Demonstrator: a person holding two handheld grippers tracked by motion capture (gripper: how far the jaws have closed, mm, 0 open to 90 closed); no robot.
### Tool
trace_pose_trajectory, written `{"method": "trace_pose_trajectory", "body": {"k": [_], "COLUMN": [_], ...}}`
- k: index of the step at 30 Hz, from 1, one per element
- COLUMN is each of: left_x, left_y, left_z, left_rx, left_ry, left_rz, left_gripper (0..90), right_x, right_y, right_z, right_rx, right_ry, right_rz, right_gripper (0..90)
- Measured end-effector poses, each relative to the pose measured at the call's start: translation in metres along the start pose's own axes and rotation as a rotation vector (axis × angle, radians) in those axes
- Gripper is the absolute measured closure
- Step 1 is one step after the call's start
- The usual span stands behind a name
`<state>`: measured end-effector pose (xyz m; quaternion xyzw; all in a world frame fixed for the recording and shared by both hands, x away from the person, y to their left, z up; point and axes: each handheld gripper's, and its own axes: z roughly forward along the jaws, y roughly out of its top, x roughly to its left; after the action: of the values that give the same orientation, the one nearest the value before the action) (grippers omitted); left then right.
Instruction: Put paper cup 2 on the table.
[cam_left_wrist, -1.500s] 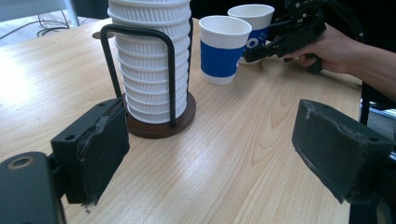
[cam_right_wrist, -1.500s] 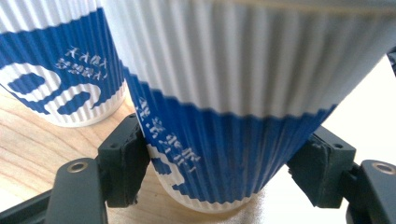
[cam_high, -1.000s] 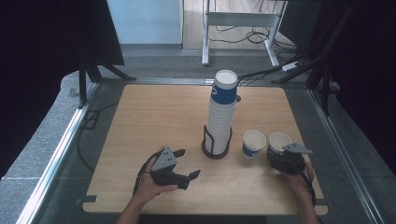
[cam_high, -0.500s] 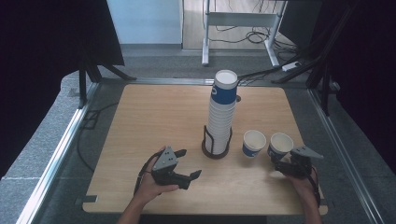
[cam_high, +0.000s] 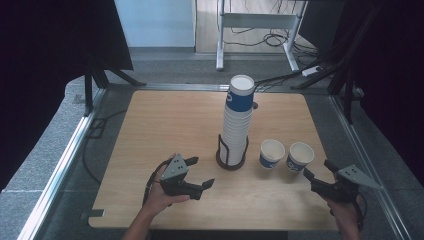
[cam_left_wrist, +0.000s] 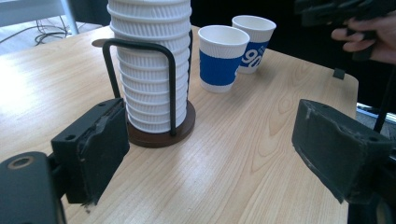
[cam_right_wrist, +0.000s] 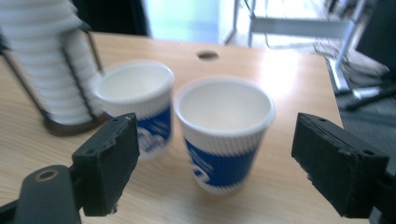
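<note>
While both grippers sit low at the near edge of the wooden table (cam_high: 165, 125), a tall stack of white ribbed paper cups (cam_high: 237, 120) stands upright in a black wire holder on a dark round base (cam_high: 232, 159) near the table's middle. Its topmost cup carries a blue band. Just to the right of the holder stand two single paper cups, each white with a blue band: the left cup (cam_high: 272, 153) and the right cup (cam_high: 300, 156), upright, close beside each other and empty inside as the right gripper view shows. The left gripper (cam_high: 195, 173), held in the person's left hand (cam_high: 162, 196), lies near the front edge, left of the holder, its jaws spread wide and holding nothing; in the left gripper view the holder rises between them farther off. The right gripper (cam_high: 317, 170), in the right hand (cam_high: 346, 216), is at the table's near right corner, jaws likewise wide apart and empty, pointing at the two cups without touching them.
</note>
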<state>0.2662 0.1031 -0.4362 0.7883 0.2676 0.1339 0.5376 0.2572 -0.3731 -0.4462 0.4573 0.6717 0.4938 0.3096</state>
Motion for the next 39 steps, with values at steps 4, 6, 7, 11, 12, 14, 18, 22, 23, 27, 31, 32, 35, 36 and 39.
{"method": "trace_pose_trajectory", "body": {"k": [4,6,7,11,12,14,18,22,23,27,31,32,35,36,39], "left_x": [-0.001,-0.002,-0.002,-0.003,-0.003,-0.004,-0.004,-0.005,-0.005,-0.006,-0.007,-0.007,-0.007,-0.007,-0.007], "left_y": [-0.001,-0.001,-0.001,-0.002,-0.003,-0.004,-0.005,-0.006,-0.006,-0.008,-0.009,-0.009,-0.010,-0.010,-0.011], "left_z": [0.001,0.003,0.003,0.005,0.005,0.006,0.006,0.006,0.006,0.007,0.008,0.008,0.009,0.009,0.010], "left_rx": [0.012,0.017,0.020,0.030,0.034,0.037,0.045,0.051,0.054,0.069,0.078,0.080,0.084,0.085,0.089], "left_ry": [0.011,0.012,0.013,0.017,0.021,0.024,0.029,0.033,0.034,0.041,0.044,0.045,0.047,0.047,0.048], "left_rz": [0.006,0.007,0.008,0.014,0.016,0.017,0.020,0.023,0.024,0.030,0.033,0.034,0.036,0.034,0.036], "left_gripper": [11.2,11.2,11.2,11.2,11.2,11.2,11.2,11.2,11.2,11.2,11.2,11.2,11.2,11.2,11.2], "right_x": [0.014,0.022,0.027,0.049,0.055,0.067,0.088,0.105,0.109,0.124,0.138,0.141,0.147,0.148,0.149], "right_y": [0.013,0.017,0.018,0.021,0.021,0.021,0.021,0.018,0.017,0.013,0.009,0.008,0.006,0.005,0.004], "right_z": [-0.006,-0.004,-0.002,0.010,0.014,0.021,0.034,0.045,0.048,0.057,0.068,0.070,0.075,0.076,0.077], "right_rx": [-0.035,-0.042,-0.044,-0.032,-0.028,-0.019,-0.002,0.020,0.023,0.036,0.060,0.065,0.081,0.084,0.086], "right_ry": [0.091,0.142,0.160,0.236,0.255,0.290,0.349,0.397,0.408,0.457,0.486,0.491,0.500,0.500,0.498], "right_rz": [-0.031,-0.042,-0.052,-0.090,-0.097,-0.116,-0.146,-0.168,-0.166,-0.173,-0.196,-0.201,-0.215,-0.218,-0.220], "right_gripper": [20.4,22.1,22.4,23.7,23.7,23.8,23.8,24.0,23.9,24.1,24.1,24.1,24.0,24.0,24.0]}}
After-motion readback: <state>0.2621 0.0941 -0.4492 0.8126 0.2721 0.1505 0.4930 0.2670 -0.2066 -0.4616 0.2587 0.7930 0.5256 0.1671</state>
